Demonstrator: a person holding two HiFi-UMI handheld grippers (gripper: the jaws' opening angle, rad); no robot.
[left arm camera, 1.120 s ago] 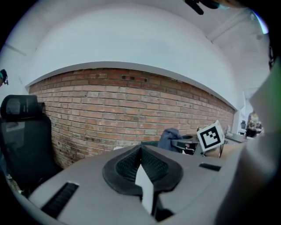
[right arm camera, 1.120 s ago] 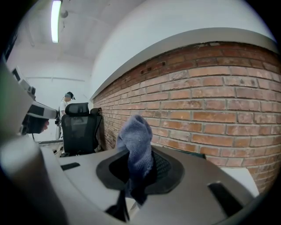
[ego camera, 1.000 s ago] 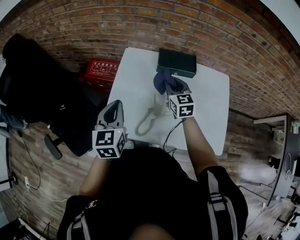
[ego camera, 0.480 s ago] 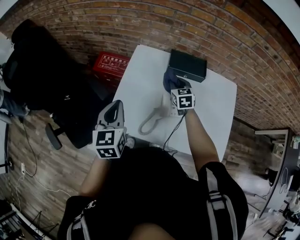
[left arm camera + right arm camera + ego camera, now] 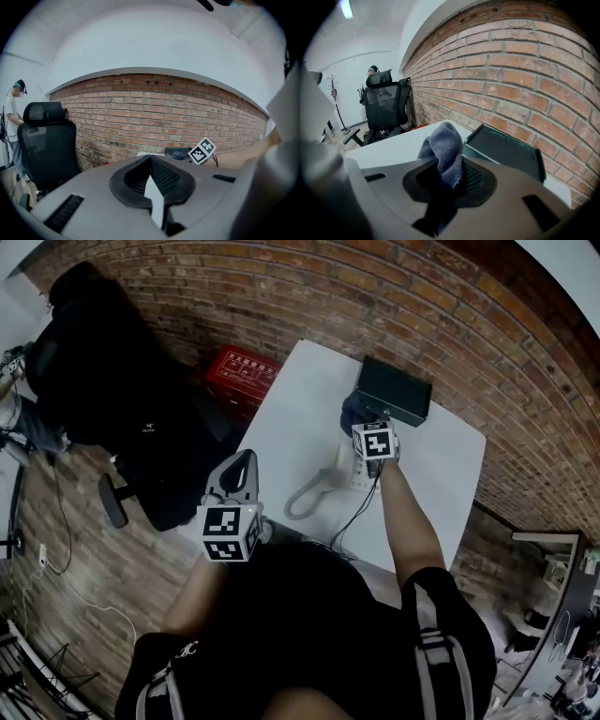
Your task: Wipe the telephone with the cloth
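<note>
gripping a blue-grey fleece cloth (image 5: 443, 150), right gripper (image 5: 363, 423) hangs over the pale corded telephone's (image 5: 309, 493) far end. left gripper (image 5: 240, 463), jaws together and empty, well short of the telephone. risk: nothing braces the telephone, so a hard wipe could slide it or unseat the handset.

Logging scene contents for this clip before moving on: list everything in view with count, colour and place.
table: one, white, against the brick wall
telephone: one, pale, corded, on the table
tray: one, dark, table's far edge
cloth: one, blue-grey, in the right tool
box: one, red, floor left of the table
office chair: one, black, left of the table
bystander: one, far left, beyond the office chair
left tool: one, grey, shut and empty, off the table's near-left
right tool: one, grey, shut on the cloth, near the tray
</note>
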